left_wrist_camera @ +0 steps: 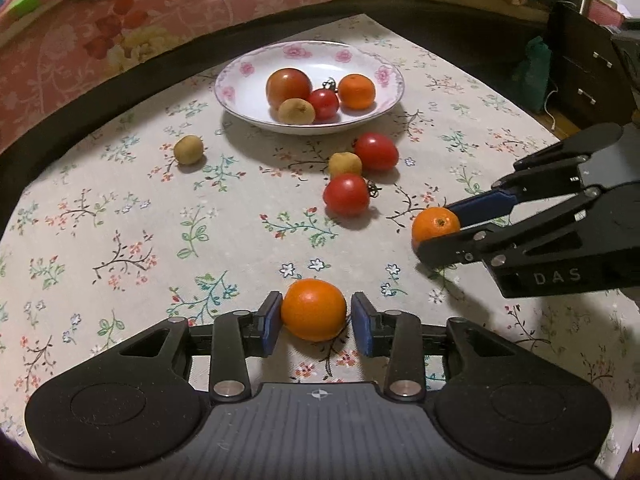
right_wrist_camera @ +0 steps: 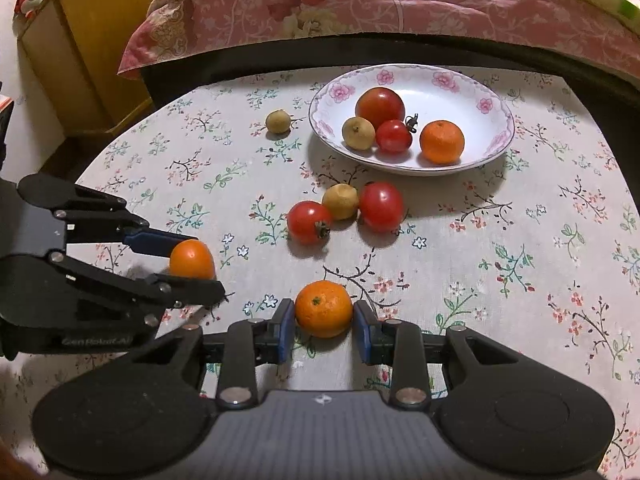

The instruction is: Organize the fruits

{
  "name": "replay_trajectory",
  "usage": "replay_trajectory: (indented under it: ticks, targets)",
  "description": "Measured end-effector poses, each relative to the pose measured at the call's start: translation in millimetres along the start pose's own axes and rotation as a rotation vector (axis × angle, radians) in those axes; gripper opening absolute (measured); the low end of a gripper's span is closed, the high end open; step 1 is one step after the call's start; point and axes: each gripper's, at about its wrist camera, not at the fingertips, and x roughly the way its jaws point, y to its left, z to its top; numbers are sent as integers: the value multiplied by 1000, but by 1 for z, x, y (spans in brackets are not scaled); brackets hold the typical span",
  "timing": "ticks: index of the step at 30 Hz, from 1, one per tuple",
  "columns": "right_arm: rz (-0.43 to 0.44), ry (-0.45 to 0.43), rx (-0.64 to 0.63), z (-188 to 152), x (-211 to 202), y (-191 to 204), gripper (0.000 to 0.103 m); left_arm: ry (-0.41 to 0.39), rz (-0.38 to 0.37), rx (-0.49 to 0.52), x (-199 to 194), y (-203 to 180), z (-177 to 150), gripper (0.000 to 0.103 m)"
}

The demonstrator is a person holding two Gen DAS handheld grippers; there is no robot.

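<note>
Both grippers are angling downward side by side, the left gripper [left_wrist_camera: 314, 316] slightly parted, the right gripper [right_wrist_camera: 324, 322] pinching closed.

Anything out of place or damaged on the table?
Nothing spilled or damaged. One small round tan fruit lies alone on the floral tablecloth, left of the white flower-rimmed plate, not yet gathered.

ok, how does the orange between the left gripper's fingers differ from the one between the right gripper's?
Grip: the right gripper presses its pads on both sides of the right orange. The left orange sits between the pads of the left gripper with a sliver of gap on one side, so it is unclamped.
Pose: the right orange shows its green stem scar, the left orange only smooth skin.
Shared: both are roundish, similar in size and outside the plate.
</note>
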Motion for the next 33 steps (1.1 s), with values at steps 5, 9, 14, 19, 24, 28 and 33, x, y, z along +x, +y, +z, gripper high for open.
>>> replay_trajectory:
  ticks: [5, 9, 14, 19, 24, 28, 33]
  targets:
    - [0, 2, -11, 1, 0, 1, 32, -7, 9, 47, -3, -6, -2, 58]
    - [-18, 3, -33, 1, 0, 3, 40, -4, 6, 55, -2, -6, -1, 65]
    - [-19, 3, -33, 0, 0, 0, 42, -2, 18, 44, -2, -1, 0, 67]
    - [-15, 0, -30, 2, 0, 0, 42, 4, 25, 42, -2, 1, -2, 69]
    - [-15, 1, -42, 2, 1, 3, 42, 5, 33, 37, -5, 1, -5, 70]
    - [-13, 2, -46, 3, 1, 4, 42, 7, 40, 32, -6, 0, -4, 65]
    - [-13, 5, -51, 3, 2, 4, 42, 12, 33, 32, -7, -2, -3, 59]
